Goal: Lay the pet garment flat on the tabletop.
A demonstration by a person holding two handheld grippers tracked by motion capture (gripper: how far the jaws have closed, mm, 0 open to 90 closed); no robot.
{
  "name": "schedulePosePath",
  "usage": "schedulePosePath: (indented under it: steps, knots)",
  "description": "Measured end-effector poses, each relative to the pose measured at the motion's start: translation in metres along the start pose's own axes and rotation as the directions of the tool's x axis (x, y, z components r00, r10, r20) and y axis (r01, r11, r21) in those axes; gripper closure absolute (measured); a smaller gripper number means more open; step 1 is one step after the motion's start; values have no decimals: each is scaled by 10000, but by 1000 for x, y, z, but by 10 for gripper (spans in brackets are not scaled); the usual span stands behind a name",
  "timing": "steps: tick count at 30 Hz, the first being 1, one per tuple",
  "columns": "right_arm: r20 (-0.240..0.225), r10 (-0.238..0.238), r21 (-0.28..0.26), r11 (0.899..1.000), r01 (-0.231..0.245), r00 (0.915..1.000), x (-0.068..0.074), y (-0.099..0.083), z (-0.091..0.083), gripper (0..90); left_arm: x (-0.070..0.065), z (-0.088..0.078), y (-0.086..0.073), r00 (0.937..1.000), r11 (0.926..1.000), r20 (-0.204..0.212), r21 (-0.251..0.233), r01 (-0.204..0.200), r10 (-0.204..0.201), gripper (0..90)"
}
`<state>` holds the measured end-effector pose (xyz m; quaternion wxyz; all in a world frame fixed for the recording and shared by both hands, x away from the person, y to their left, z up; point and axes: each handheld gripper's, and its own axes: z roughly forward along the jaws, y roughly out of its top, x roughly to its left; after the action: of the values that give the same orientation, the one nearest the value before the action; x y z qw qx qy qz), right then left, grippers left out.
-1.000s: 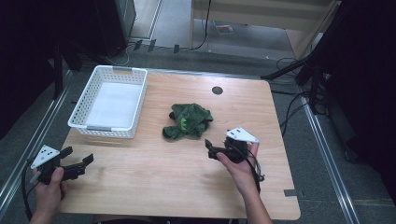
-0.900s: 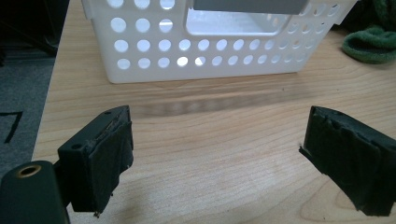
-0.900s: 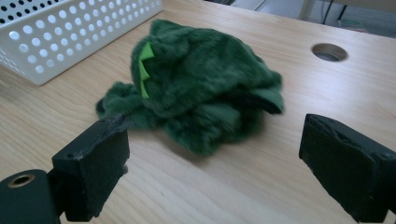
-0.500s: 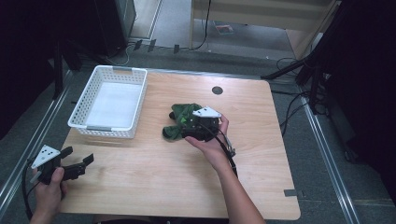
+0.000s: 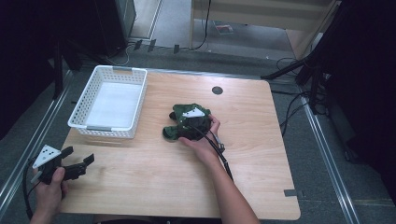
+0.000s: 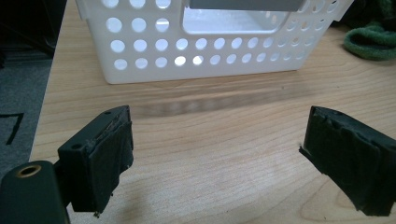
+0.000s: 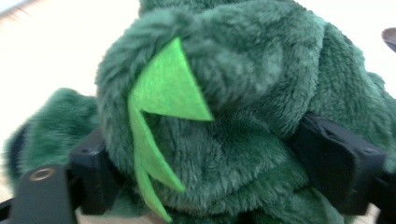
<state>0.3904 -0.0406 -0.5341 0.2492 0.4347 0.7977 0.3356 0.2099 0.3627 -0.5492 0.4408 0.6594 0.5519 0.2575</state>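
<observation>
- Lying near the middle of the bench (image 5: 261, 154), a dark green plush toy (image 5: 176, 126) was seen, just right of the white perforated basket (image 5: 88, 100) and apart from it.
- In the right gripper view, the toy (image 7: 224, 107) was shown bulging up between the two black fingers (image 7: 338, 163), one at each flank, with light green felt spikes (image 7: 163, 98) running down its front.
- The right gripper (image 5: 191, 125) was set directly on the toy, its fingers spread around the soft body; contact was visible on both sides, but whether the grip was fully closed could not be told with certainty, though a squeeze was judged likely.
- The toy's long axis could not be read reliably, as much of it was covered by the hand (image 5: 205, 142).
- The left gripper (image 5: 70, 168) was held low at the near left corner of the bench, well apart from the toy, its fingers (image 6: 100, 161) spread wide with nothing between them.
- The right hand was therefore by far the nearer, and the basket, empty as seen from above, lay to the left of the toy.
</observation>
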Motion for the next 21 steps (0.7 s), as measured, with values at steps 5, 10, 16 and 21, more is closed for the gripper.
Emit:
schedulePosePath:
  steps: [5, 10, 16, 21]
  knots:
    - [891, -630, 118, 9980, 622, 9940, 7, -8, 5, 340, 0, 0, 0, 10000, 10000, -24, -22, 28, -28, 88]
    - [930, -378, -482, 9979, 424, 9949, 1, -11, -1, 704, -1, -2, 1, 9999, 9999, -97, -96, -33, 32, 88]
    - [632, -228, -1414, 9895, 316, 9977, -11, 0, -28, 770, -20, -6, 14, 9981, 9977, -262, -355, -574, 564, 88]
    - [182, -206, -2105, 9773, 240, 9996, -14, 13, -67, 769, -53, -4, 38, 9946, 9927, 412, -782, -919, 953, 88]
